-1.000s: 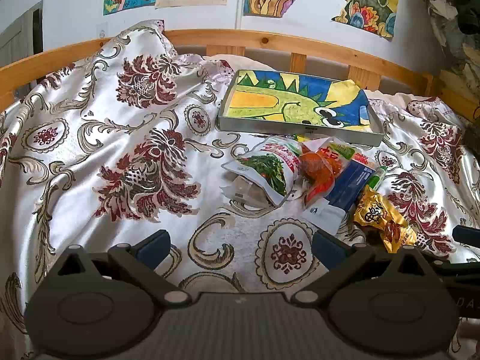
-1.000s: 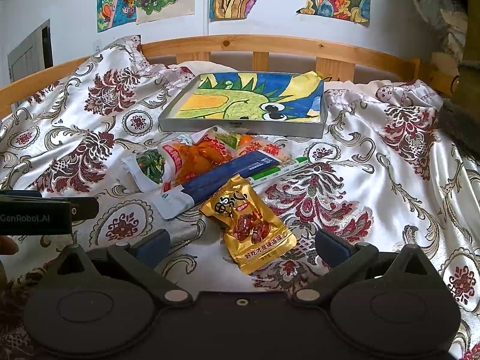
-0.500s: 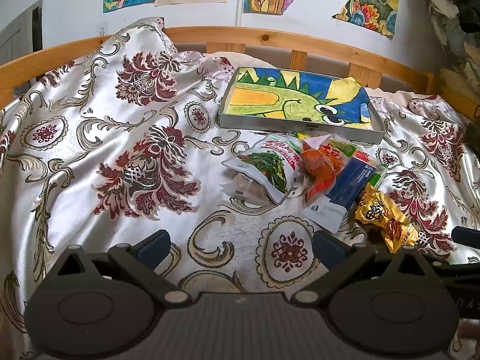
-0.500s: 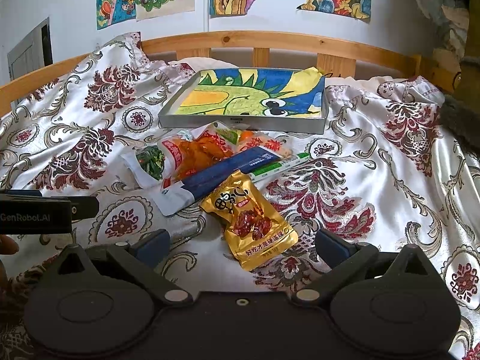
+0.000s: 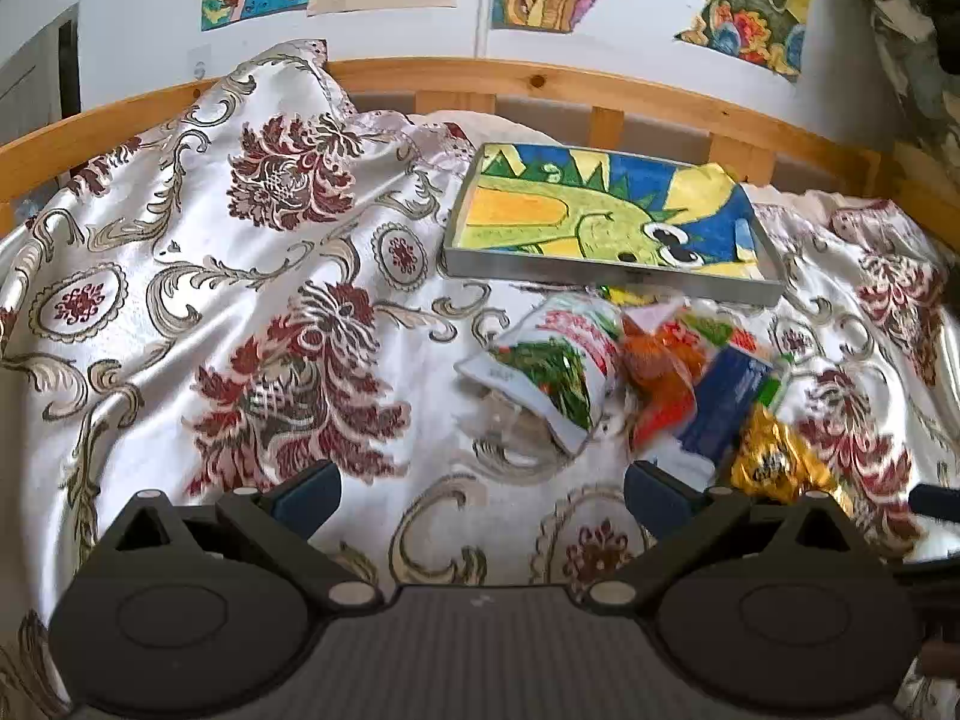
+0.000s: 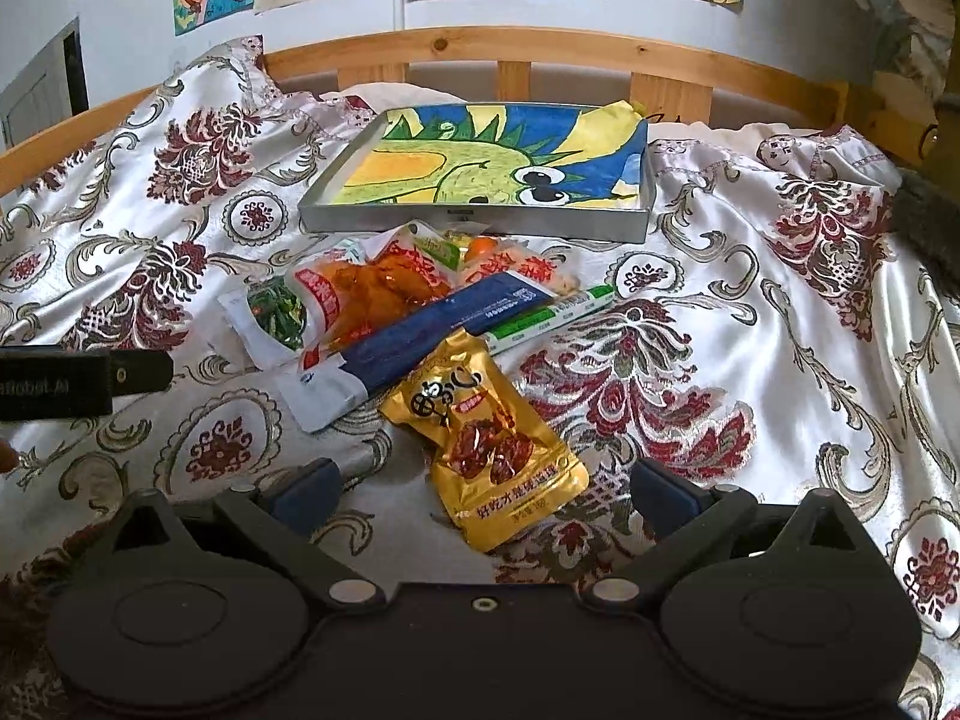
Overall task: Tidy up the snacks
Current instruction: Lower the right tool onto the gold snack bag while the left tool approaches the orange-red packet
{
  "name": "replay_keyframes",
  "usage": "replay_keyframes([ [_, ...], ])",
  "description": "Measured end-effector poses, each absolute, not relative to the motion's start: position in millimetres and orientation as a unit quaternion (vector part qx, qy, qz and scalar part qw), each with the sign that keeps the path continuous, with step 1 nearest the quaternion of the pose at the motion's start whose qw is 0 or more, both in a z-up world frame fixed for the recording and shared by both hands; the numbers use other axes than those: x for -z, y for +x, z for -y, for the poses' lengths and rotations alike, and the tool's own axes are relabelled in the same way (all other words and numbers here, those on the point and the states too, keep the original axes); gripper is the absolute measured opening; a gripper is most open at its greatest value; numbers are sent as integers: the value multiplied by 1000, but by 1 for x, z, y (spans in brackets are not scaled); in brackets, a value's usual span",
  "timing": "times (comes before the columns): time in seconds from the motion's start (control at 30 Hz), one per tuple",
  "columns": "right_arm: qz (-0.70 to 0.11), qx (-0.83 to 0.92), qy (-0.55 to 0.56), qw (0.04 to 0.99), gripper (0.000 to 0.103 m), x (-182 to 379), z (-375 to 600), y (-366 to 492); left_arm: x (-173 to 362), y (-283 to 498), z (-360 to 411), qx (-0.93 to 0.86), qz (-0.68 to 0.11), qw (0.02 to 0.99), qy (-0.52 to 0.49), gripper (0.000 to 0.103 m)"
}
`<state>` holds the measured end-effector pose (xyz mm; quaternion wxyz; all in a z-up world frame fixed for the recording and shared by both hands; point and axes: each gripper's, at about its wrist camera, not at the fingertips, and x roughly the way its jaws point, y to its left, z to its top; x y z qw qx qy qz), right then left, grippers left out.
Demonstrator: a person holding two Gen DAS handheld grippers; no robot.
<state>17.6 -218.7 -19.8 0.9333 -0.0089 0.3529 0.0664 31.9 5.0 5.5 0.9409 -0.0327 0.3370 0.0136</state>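
A pile of snack packets lies on the patterned bedspread in front of a grey tray point(image 6: 474, 222) lined with a dinosaur drawing. Nearest my right gripper point(image 6: 483, 489) is a gold packet point(image 6: 486, 438); behind it are a blue-and-white packet point(image 6: 420, 336), an orange packet point(image 6: 372, 294), a green vegetable packet point(image 6: 276, 312) and a green-white stick point(image 6: 546, 315). The right gripper is open, its jaws either side of the gold packet's near end, not touching. My left gripper point(image 5: 480, 492) is open over bare cloth, with the vegetable packet point(image 5: 546, 372), gold packet point(image 5: 774, 462) and tray point(image 5: 606, 270) ahead to its right.
A wooden bed rail point(image 6: 540, 54) curves behind the tray, with drawings on the wall above. The satin bedspread point(image 5: 210, 300) stretches wide to the left of the pile. The left gripper's body point(image 6: 72, 381) shows at the right wrist view's left edge.
Both grippers have crept forward toward the pile; the gold packet now sits closer between the right gripper's jaws. Nothing was grasped or moved.
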Motion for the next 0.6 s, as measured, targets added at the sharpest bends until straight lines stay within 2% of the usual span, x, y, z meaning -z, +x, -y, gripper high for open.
replay_keyframes([
  [0.6,-309,-96,-29,946,102,0,232,38,-21,76,-5,-12,-350,937,-2,102],
])
